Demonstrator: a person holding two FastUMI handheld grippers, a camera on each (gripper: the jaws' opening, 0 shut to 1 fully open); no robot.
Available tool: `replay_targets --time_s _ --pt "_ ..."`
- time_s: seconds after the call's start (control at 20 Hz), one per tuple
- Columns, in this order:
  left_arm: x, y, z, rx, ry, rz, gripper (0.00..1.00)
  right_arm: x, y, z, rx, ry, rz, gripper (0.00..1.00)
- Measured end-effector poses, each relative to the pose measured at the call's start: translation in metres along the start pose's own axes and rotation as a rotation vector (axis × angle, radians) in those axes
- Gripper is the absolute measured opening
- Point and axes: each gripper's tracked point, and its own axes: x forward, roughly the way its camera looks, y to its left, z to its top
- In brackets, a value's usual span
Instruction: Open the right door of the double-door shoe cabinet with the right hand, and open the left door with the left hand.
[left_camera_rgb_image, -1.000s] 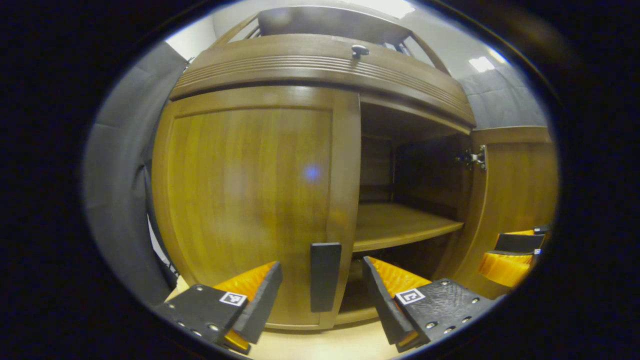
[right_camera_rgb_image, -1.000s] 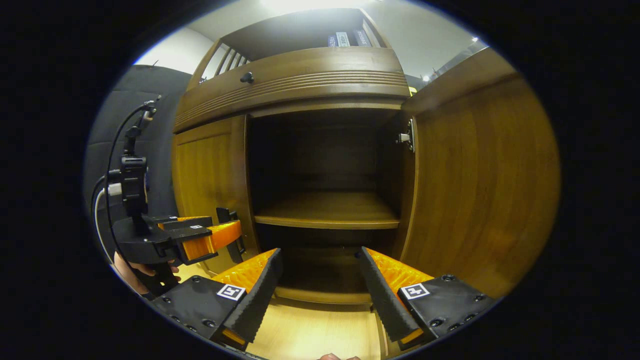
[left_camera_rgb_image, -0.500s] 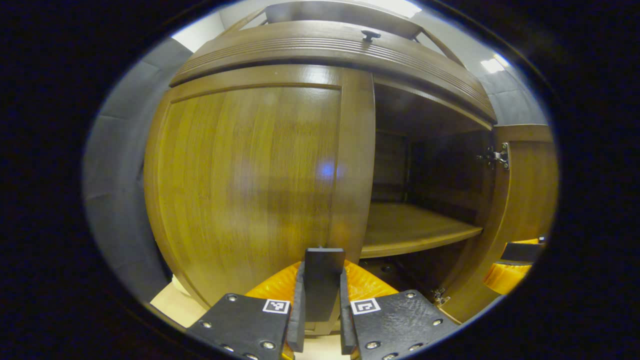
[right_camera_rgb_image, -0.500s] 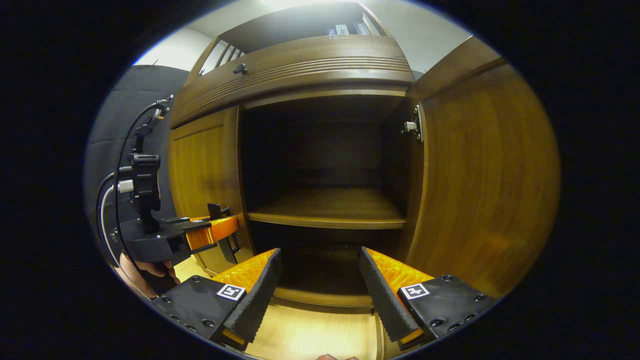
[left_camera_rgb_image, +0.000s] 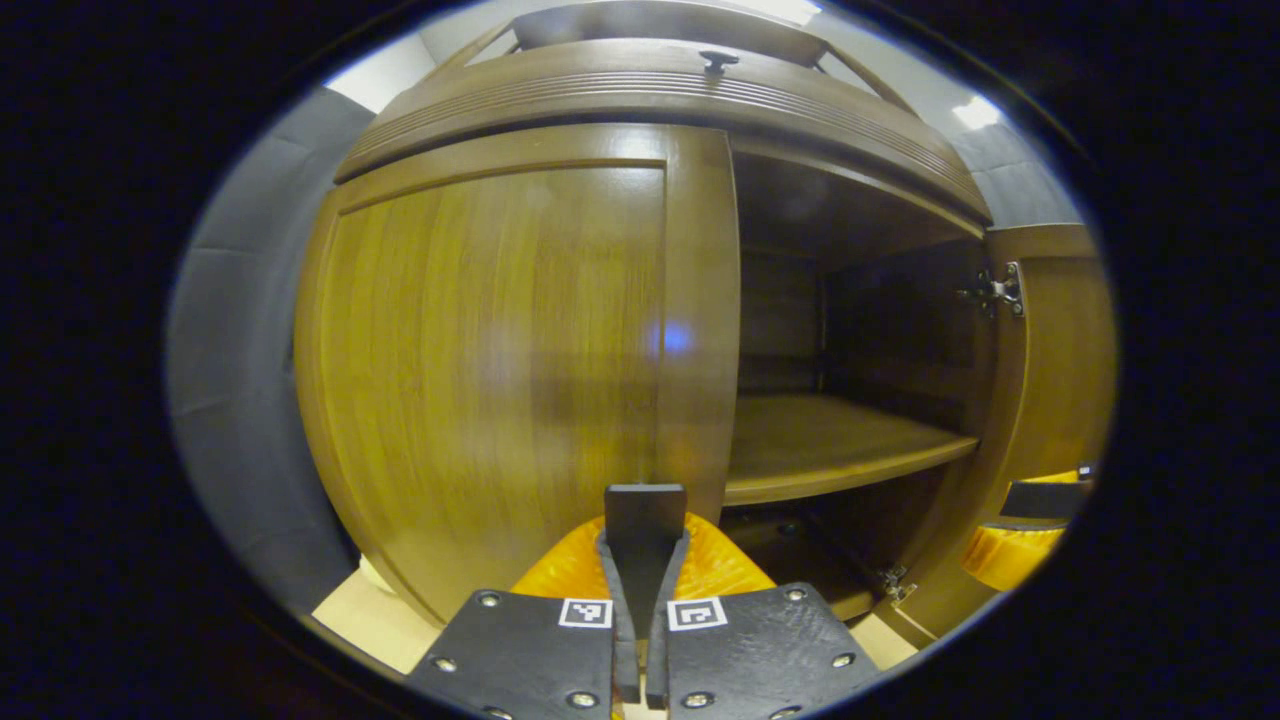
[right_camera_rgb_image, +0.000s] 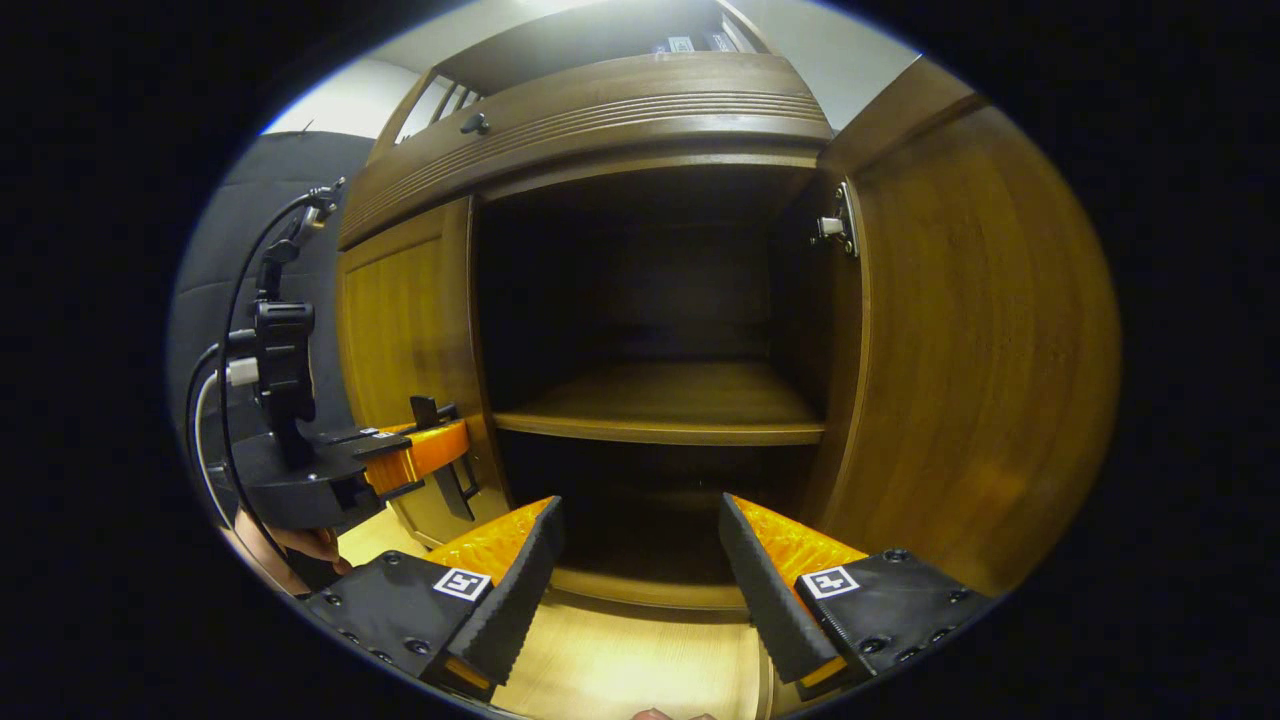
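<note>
**Operator:** What changed over the last second?

**Technician:** Since one second ago, the left gripper (left_camera_rgb_image: 640, 600) has closed: its fingers were spread on either side of the black handle (left_camera_rgb_image: 644, 530) and now pinch it from both sides. The right gripper (right_camera_rgb_image: 640, 575) has held its place, fingers spread and holding nothing, facing the open compartment.

**Operator:** Where does the handle sit on the left door (left_camera_rgb_image: 500, 370)?

**Technician:** On the door's inner stile, low down, at the edge that meets the opening. It lies directly between the left gripper's fingers. Its long axis is vertical, parallel to that edge, and it stands out from the door face toward the gripper.

**Operator:** Door states?

**Technician:** The left door appears closed or nearly so, flush with the cabinet front. The right door (right_camera_rgb_image: 980, 370) is swung wide; its hinge (right_camera_rgb_image: 835, 225) is exposed, and the shelf (right_camera_rgb_image: 670, 405) is visible inside.

**Operator:** What does the next move depend on?

**Technician:** Judged from this position, a pull away from the cabinet face, arcing away from the opening toward the left door's outer, hinged edge. The left gripper is the nearer one and already holds the handle.
</note>
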Motion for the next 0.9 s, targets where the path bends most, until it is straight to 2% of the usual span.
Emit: replay_targets --time_s 0.05,0.25,0.3,0.35,0.4,0.45,0.55,0.7,0.75,0.8,0.85,0.9 --pt "-0.001 0.0 -0.001 -0.002 0.001 -0.002 0.06 -0.001 0.001 0.0 0.0 -0.001 0.0 0.97" --pt "-0.005 0.0 0.0 -0.005 0.004 -0.01 0.06 -0.006 0.005 -0.003 -0.002 0.002 0.001 0.93" --pt "-0.006 0.0 0.001 -0.005 0.003 -0.014 0.06 -0.008 0.006 -0.004 -0.002 0.001 0.0 0.97" --pt "-0.007 0.0 0.003 -0.007 0.002 -0.019 0.06 -0.01 0.007 -0.004 -0.002 0.002 -0.002 0.97" --pt "-0.008 0.0 0.005 -0.009 -0.002 -0.026 0.06 -0.013 0.009 -0.005 -0.002 0.004 -0.004 0.93" --pt "-0.008 0.0 0.007 -0.01 -0.003 -0.033 0.06 -0.015 0.01 -0.007 -0.002 0.008 -0.005 0.97" --pt "-0.009 -0.001 0.008 -0.013 -0.005 -0.044 0.06 -0.016 0.011 -0.007 0.001 0.013 -0.007 0.97" --pt "-0.009 -0.003 0.008 -0.013 -0.008 -0.058 0.06 -0.019 0.014 -0.008 0.003 0.013 -0.012 0.92" --pt "-0.01 -0.003 0.008 -0.014 -0.008 -0.062 0.06 -0.023 0.016 -0.007 0.002 0.012 -0.013 0.92" --pt "-0.01 -0.004 0.008 -0.013 -0.008 -0.066 0.06 -0.028 0.019 -0.007 0.0 0.012 -0.015 0.97" --pt "-0.01 -0.004 0.008 -0.013 -0.008 -0.07 0.06 -0.036 0.026 -0.013 -0.001 0.011 -0.017 0.92" --pt "-0.01 -0.004 0.008 -0.013 -0.009 -0.073 0.06 -0.041 0.029 -0.015 -0.003 0.009 -0.02 0.97"
